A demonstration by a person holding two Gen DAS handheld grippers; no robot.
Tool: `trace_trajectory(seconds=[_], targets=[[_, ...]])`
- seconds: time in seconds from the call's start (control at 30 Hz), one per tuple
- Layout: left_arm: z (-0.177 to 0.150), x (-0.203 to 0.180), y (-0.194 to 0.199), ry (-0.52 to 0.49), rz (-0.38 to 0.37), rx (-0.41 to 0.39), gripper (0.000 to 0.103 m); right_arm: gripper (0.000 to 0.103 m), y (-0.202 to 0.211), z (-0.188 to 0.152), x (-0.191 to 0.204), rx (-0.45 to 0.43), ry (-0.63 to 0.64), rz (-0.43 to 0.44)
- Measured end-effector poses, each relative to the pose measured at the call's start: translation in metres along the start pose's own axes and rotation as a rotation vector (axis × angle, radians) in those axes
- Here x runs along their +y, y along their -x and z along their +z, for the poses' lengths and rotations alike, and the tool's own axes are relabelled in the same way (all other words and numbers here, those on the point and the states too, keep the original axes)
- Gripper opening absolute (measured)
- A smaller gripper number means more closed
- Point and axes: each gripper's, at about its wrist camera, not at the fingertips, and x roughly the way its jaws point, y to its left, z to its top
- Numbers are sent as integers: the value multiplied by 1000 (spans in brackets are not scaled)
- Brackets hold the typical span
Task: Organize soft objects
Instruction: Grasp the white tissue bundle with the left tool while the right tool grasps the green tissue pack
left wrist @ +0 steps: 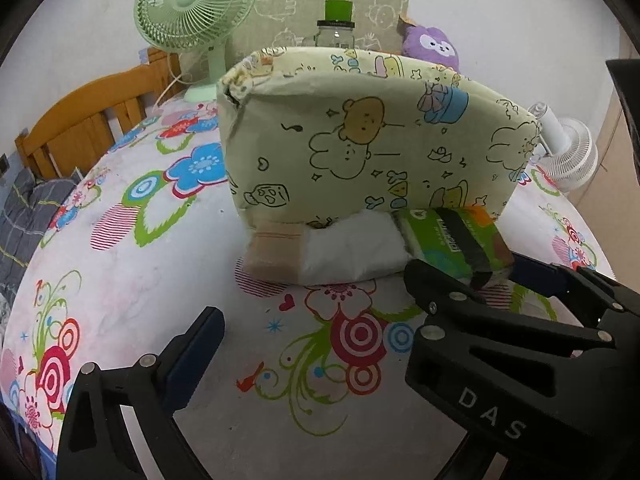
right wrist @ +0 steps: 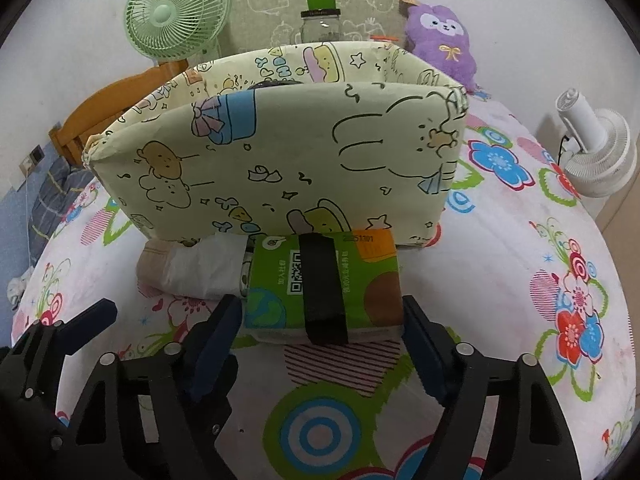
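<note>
At the centre of the frame the right tongs (right wrist: 322, 328) stood apart around the green tissue pack (right wrist: 324, 280) lying on the bed before the fabric box (right wrist: 280, 160), not yet clamped, while the left tongs (left wrist: 316, 312) waited open, so closing and lifting into the box seemed next.

The cartoon-print storage box (right wrist: 280, 160) hides most of its own interior; only a dark sliver shows above its front wall. Behind the box, a glass jar's (right wrist: 321, 26) lower half is concealed, its label too small to read.
</note>
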Motion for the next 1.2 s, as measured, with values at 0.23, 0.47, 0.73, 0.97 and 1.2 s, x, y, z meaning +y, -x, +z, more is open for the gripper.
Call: trace_trajectory(seconds=[0.23, 0.47, 0.73, 0.97, 1.2], targets=[[9, -7, -2, -29, -21, 6, 101, 73, 5, 2, -10, -4, -38, 19], [17, -18, -6, -73, -60, 10, 102, 73, 17, 4, -18, -19, -66, -9], [21, -26, -8, -148, -75, 19, 102, 73, 21, 3, -25, -10, -109, -52], [26, -8, -16, -94, -34, 34, 100, 73, 15, 5, -32, 4, -151, -72], [30, -8, -25, -97, -15, 43, 96, 73, 13, 7, -30, 10, -150, -64]])
